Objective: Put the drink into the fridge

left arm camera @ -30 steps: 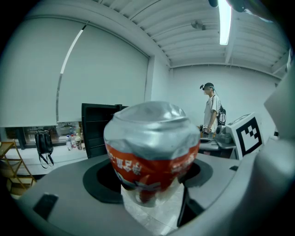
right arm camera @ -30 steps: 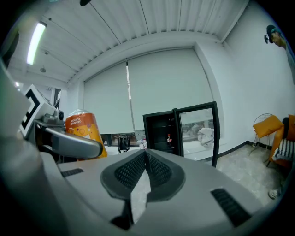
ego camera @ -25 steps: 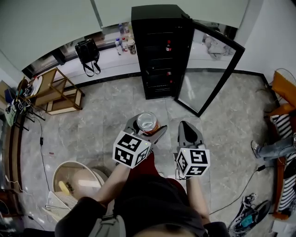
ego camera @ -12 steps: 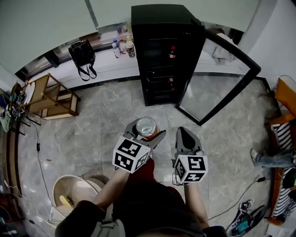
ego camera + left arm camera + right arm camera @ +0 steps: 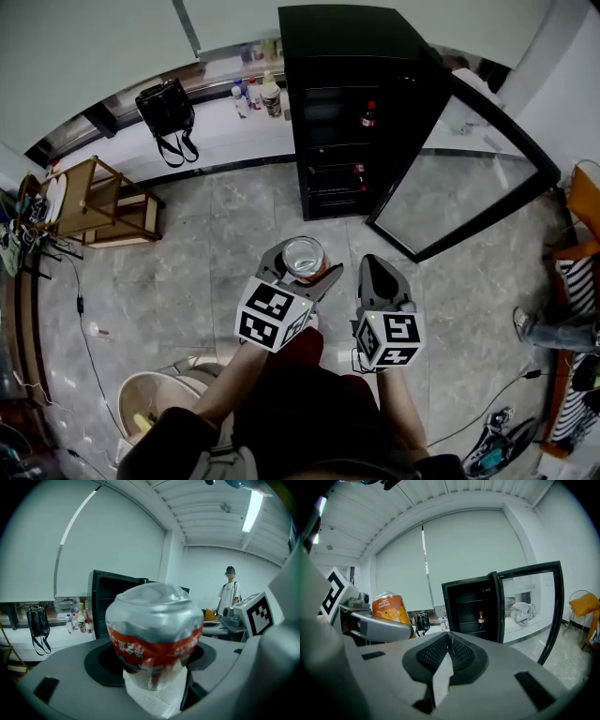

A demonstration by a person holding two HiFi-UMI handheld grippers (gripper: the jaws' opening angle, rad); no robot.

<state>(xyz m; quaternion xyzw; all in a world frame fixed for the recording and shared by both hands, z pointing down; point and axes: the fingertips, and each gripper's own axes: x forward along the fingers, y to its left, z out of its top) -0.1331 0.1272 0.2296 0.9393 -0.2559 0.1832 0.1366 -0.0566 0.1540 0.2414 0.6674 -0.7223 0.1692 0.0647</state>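
Orange drink can (image 5: 304, 254) clamped upright in the left gripper (image 5: 302, 265), right gripper (image 5: 373, 270) closed and empty; the far black fridge (image 5: 349, 56), glass door (image 5: 469, 192) open rightward, has drawn nearer, so approach continues and placement remains.

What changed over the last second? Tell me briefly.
The person stepped toward the open fridge, which now looks nearer in the head view. Unchanged: the left gripper grips the orange drink can; the right gripper is shut and empty.

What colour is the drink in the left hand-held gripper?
The drink is orange with a silvery top, clearest in the right gripper view.
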